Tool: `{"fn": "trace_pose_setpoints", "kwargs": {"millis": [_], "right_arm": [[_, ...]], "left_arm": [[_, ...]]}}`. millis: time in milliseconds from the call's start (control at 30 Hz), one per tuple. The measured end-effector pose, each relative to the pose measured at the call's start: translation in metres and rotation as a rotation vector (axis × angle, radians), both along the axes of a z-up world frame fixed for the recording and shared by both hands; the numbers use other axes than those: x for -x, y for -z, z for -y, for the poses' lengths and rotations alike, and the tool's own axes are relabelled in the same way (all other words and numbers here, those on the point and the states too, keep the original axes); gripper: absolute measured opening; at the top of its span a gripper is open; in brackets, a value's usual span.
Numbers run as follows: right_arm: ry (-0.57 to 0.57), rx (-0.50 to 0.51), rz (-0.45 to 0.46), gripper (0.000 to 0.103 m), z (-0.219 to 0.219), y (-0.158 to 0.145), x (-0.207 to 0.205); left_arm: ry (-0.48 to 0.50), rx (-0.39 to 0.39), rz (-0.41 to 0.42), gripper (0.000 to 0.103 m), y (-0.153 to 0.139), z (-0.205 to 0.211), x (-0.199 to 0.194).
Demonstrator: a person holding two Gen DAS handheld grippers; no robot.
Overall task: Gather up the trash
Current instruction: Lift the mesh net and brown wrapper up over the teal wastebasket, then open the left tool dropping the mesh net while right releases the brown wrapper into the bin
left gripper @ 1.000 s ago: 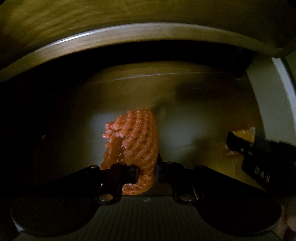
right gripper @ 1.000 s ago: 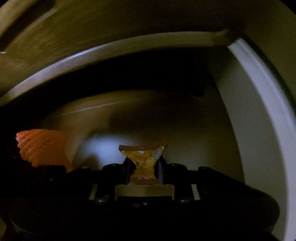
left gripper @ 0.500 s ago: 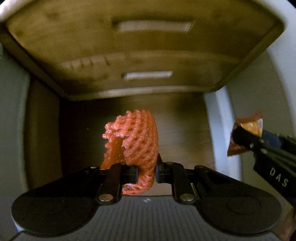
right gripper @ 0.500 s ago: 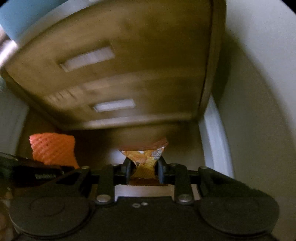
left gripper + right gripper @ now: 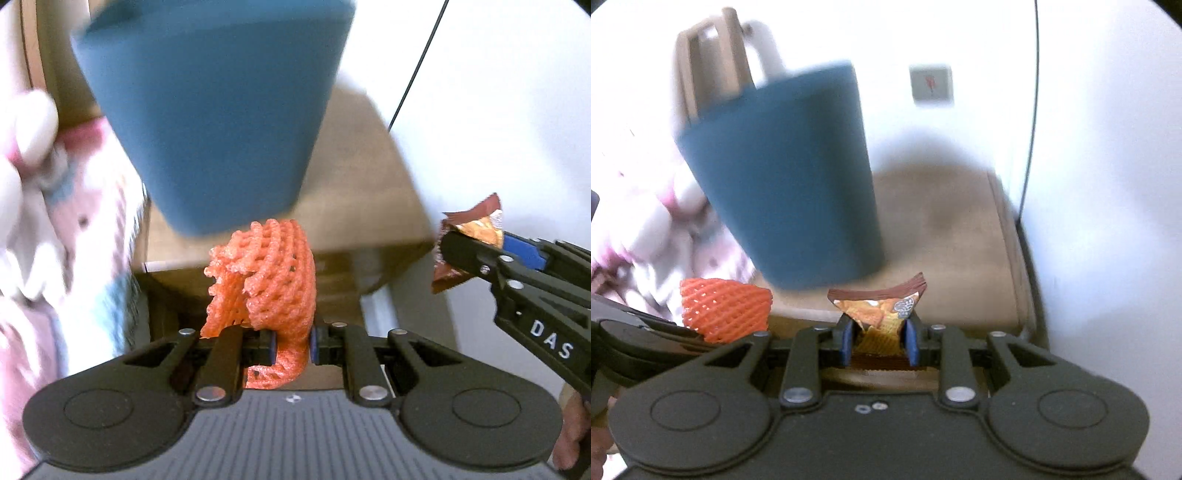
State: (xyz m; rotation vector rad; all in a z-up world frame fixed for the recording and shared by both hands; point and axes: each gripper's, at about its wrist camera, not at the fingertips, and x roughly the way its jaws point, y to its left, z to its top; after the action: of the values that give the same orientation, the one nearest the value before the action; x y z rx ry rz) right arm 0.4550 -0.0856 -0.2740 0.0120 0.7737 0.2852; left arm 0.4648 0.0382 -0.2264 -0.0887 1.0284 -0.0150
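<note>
Now the left gripper (image 5: 290,345) pinches the orange net (image 5: 271,280) and the right gripper (image 5: 879,343) clamps the wrapper (image 5: 881,314), both below the blue bin (image 5: 783,177) at 12 o'clock. Thin grips risk slipping before release.

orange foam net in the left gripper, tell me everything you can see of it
The foam net is a bright orange sleeve of soft open mesh, as it looks, with diamond holes and a ragged torn edge on its left. It stands upright, curled over, with its lower end pinched between the shut pads of the left gripper and a tail hanging below them. Nothing else touches it. A blue bin stands behind it, blurred.
</note>
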Motion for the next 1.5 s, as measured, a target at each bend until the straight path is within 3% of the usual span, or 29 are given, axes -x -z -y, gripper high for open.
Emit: {"fn": "trace_pose_setpoints", "kwargs": {"millis": [267, 400, 667, 900, 1167, 1300, 1500], "right_arm": [[-0.085, 0.008, 0.142, 0.026, -0.033, -0.098, -0.033], [-0.117, 0.021, 0.196, 0.026, -0.059, -0.124, -0.053], [-0.149, 0.043, 0.21, 0.026, -0.1, -0.151, -0.102], [-0.165, 0.082, 0.138, 0.026, -0.131, -0.148, -0.144], [-0.17, 0.143, 0.0, 0.026, -0.154, -0.105, -0.184], [-0.171, 0.164, -0.057, 0.026, -0.159, -0.084, -0.196], [-0.184, 0.216, -0.121, 0.027, -0.17, -0.061, -0.212]], "left_arm": [[0.037, -0.023, 0.177, 0.015, -0.105, -0.024, -0.017], [0.033, -0.028, 0.233, 0.015, -0.137, -0.043, -0.035], [0.034, -0.063, 0.259, 0.015, -0.167, -0.079, -0.086], [0.04, -0.074, 0.213, 0.015, -0.167, -0.098, -0.135], [0.044, 0.001, 0.058, 0.015, -0.123, -0.114, -0.191], [0.053, -0.037, 0.006, 0.015, -0.098, -0.113, -0.209], [0.047, -0.006, -0.091, 0.015, -0.069, -0.115, -0.233]]}}
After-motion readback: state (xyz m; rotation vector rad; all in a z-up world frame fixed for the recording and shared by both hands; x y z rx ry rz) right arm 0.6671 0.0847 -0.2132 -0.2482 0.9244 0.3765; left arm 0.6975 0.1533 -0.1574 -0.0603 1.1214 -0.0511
